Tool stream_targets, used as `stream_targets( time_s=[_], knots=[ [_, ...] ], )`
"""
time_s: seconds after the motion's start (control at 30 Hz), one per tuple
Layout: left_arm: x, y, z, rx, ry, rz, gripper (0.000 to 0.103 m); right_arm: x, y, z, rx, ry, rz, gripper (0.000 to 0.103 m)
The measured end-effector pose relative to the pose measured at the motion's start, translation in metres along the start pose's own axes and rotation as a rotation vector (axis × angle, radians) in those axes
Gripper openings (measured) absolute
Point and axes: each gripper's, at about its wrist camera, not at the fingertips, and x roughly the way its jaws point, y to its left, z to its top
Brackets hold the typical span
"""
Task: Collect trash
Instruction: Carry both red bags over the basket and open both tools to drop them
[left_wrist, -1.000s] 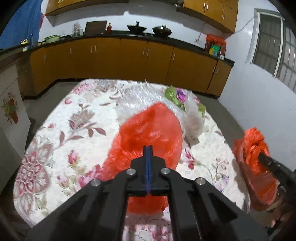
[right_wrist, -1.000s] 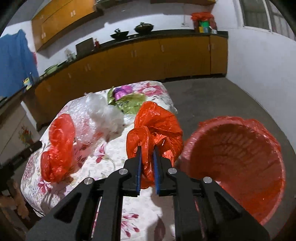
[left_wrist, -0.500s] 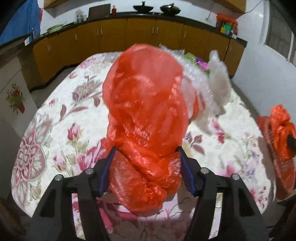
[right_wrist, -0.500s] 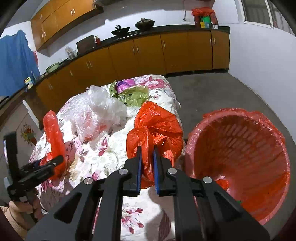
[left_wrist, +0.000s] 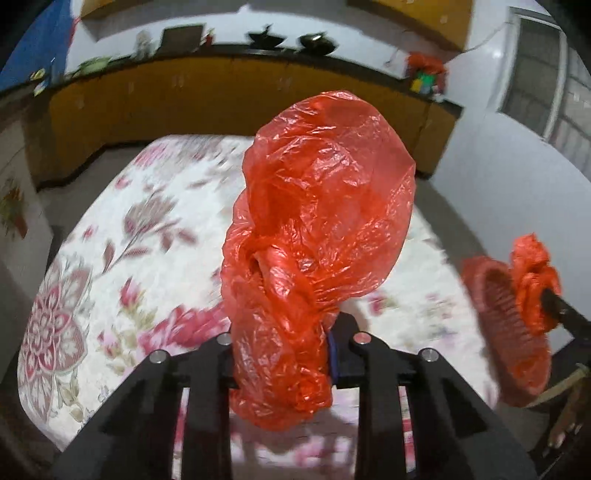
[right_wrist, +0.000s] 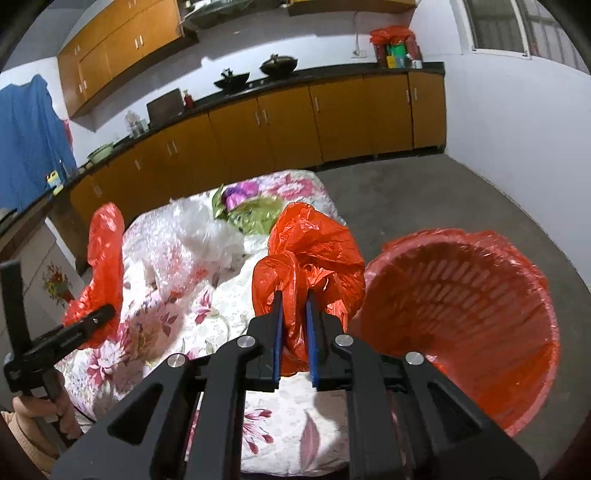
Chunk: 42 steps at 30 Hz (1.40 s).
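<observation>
L gripper (left_wrist: 282, 354): jaws just closed in, now clamped on red plastic bag (left_wrist: 317, 206), held up over floral-cloth table (left_wrist: 110, 258). R gripper (right_wrist: 294, 332): jaws narrow, pinching 2nd crumpled red bag (right_wrist: 314, 254) at table's edge, just beside red-lined basket bin (right_wrist: 480, 295). Clear wrap (right_wrist: 192, 240) and green wrapper (right_wrist: 255, 214) lie on table's far end.

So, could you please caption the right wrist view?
Right gripper clamps crumpled red plastic bag beside red-lined slotted bin.

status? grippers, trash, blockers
Left gripper just closed on crumpled red plastic bag. Right gripper shut on second red bag, beside red-lined basket. Path clear.
</observation>
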Motion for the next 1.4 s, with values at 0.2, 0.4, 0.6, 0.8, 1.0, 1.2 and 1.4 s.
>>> stream_targets(
  time_s=[0.2, 0.4, 0.6, 0.8, 1.0, 1.2, 1.4],
  knots=[
    [-0.024, -0.055, 0.014, 0.082, -0.045, -0.117, 0.027, -0.026, -0.024, 0.005, 0.042, -0.056, -0.054, 0.012],
    [-0.033, -0.106, 0.017, 0.147, -0.051, -0.224, 0.027, -0.051, -0.049, 0.006, 0.088, -0.105, -0.122, 0.012],
    [-0.032, -0.147, 0.016, 0.199, -0.042, -0.304, 0.027, -0.064, -0.069, 0.007, 0.129, -0.135, -0.162, 0.012],
    [-0.024, -0.178, 0.012, 0.238, -0.02, -0.356, 0.027, -0.071, -0.085, 0.007, 0.163, -0.152, -0.185, 0.012],
    [-0.011, -0.202, 0.009, 0.274, 0.005, -0.389, 0.027, -0.07, -0.098, 0.007, 0.187, -0.155, -0.195, 0.012],
    [0.006, -0.223, 0.004, 0.295, 0.038, -0.421, 0.027, -0.068, -0.106, 0.007, 0.211, -0.157, -0.198, 0.012],
    [0.023, -0.244, 0.0, 0.309, 0.077, -0.453, 0.029, -0.067, -0.115, 0.007, 0.236, -0.162, -0.196, 0.012]
  ],
)
